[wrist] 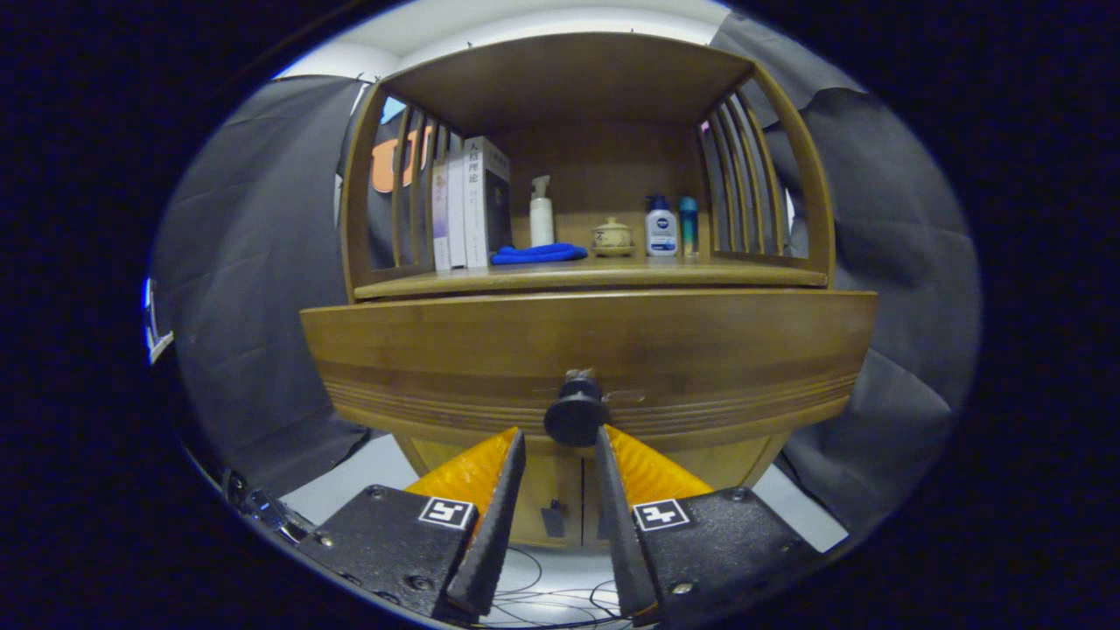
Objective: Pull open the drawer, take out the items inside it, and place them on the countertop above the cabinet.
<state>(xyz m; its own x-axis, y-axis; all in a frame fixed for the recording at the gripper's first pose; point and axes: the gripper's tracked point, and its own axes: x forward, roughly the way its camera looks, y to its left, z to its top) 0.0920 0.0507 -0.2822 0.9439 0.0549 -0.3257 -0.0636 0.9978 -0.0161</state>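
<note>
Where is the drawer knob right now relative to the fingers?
In the gripper view the knob sits on the middle of the drawer front, just ahead of the open gripper, level with the fingertips and centred on the gap between them.

The gripper view looks forward from low and close before the cabinet [586, 350], level with the drawer knob [575, 418] just ahead of its parted fingers [503, 499], and takes in the shelf [586, 276] above.

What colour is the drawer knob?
Black, in the gripper view; the knob sits between the open gripper's fingertips.
</note>
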